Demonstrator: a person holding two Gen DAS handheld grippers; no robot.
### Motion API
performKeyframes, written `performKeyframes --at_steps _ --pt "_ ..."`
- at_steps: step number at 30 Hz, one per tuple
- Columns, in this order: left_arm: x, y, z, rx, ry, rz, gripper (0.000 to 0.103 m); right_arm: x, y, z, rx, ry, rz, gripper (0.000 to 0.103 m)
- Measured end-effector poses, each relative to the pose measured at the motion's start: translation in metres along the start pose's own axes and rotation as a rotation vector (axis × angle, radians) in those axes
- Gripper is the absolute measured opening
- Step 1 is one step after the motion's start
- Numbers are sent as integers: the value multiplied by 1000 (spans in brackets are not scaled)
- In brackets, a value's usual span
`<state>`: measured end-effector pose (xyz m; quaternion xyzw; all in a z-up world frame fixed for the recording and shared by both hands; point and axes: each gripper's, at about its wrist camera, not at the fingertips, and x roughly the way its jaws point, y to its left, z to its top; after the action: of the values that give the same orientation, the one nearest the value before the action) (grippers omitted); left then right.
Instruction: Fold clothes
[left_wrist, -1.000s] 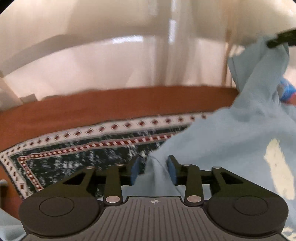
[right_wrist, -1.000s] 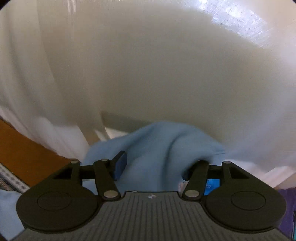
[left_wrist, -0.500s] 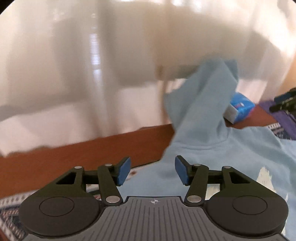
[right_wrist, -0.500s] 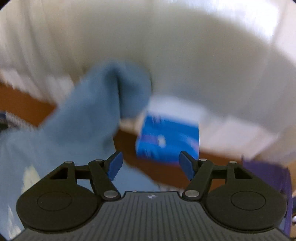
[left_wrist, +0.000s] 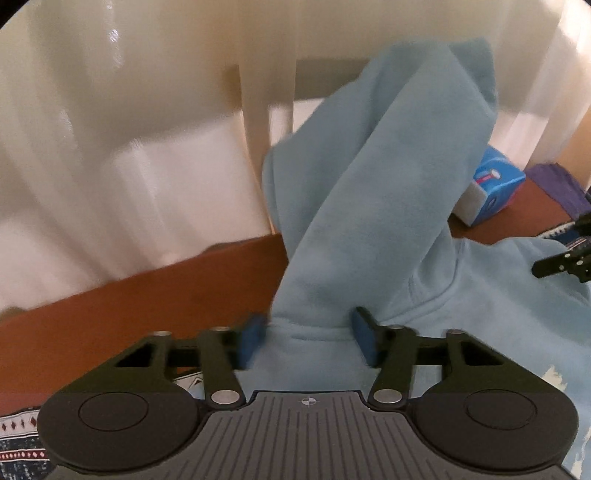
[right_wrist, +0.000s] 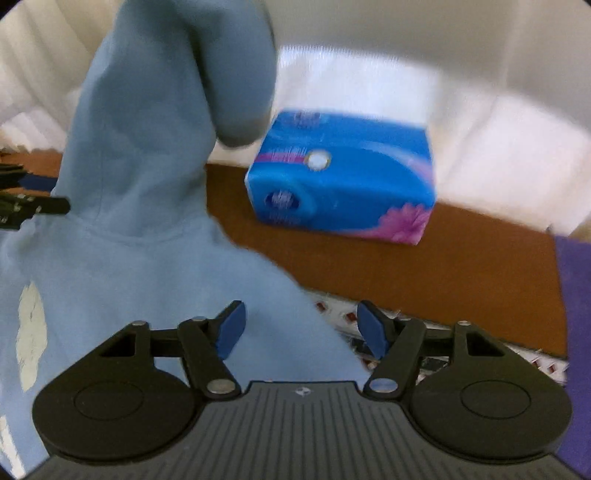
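hoodie: light blue hoodie (left_wrist: 388, 206) is spread over the patterned cloth on the tabletop, body towards the near edge. Its hood sticks straight up near the far edge and looks mid-flop; both views are blurry there, so I can't say what is propping it up.

left gripper: left gripper (left_wrist: 306, 341) has its jaws fairly wide, one blue pad either side of the fabric at the base of the hood. Pads look close to the cloth, but I don't think they're pinching it.

right gripper: right gripper (right_wrist: 301, 328) is also spread wide, nothing between the pads, hovering over the hoodie's shoulder edge where it meets the patterned runner (right_wrist: 436, 332).

what could go wrong: the hood could drop backwards off the far edge or land on the tissue pack (right_wrist: 343, 184), which sits just beside it on the bare wood. If it falls crooked, you'd be folding over a lump.

also risky: closing the left pads here would bunch up several layers at the neck seam, and pulling on that would drag the whole body skewed. The runner underneath could get caught too.

clutter: purple cloth (right_wrist: 576, 314) at the right edge could get snagged on a wide sweep.

containers: only that tissue pack; looks sealed, contents not visible. No basket or bin in sight.
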<state>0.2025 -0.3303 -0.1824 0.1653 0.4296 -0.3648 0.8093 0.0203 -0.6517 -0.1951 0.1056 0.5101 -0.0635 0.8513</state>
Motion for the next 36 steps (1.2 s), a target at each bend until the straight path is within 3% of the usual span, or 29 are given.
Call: performKeyframes --at_steps 1,2,8,11,13,14,15,16,18,22,24,27,32,36 --pt "1 -1 0 0 -7 6 37 3 -2 -1 13 32 23 16" --pt "0 -2 -1 4 -23 18 33 4 -2 -1 20 44 36 7" --pt "19 -10 -2 3 -60 99 29 0 -9 1 59 -64 -53 7" --pt "24 -13 -4 -9 -67 125 33 13 -5 -4 74 -65 -88 8" --pt "13 -9 -1 -23 -75 141 41 12 -4 -5 89 -87 -116 14" --pt "6 -6 1 -32 -79 148 52 10 -3 -6 94 -95 -134 34" --pt "-2 -4 3 -40 -84 156 57 3 -1 -6 91 -103 -155 56" --pt "-9 -1 6 -48 -88 164 61 -3 0 -6 88 -111 -177 61" --pt "-38 10 3 -69 -130 184 70 -18 4 -6 82 -133 -204 59" --pt "-115 39 -22 -136 -192 216 74 -71 27 -8 37 -224 -111 60" --pt "-150 52 -50 -184 -191 270 81 -92 41 -7 -3 -254 -57 67" --pt "-198 70 -98 -261 -176 363 81 -114 73 -7 -74 -274 40 70" --pt "-263 103 -183 -453 -106 530 81 -112 141 -2 -215 -260 196 70" --pt "-295 133 -229 -543 -60 616 82 -104 205 -3 -312 -217 296 70"
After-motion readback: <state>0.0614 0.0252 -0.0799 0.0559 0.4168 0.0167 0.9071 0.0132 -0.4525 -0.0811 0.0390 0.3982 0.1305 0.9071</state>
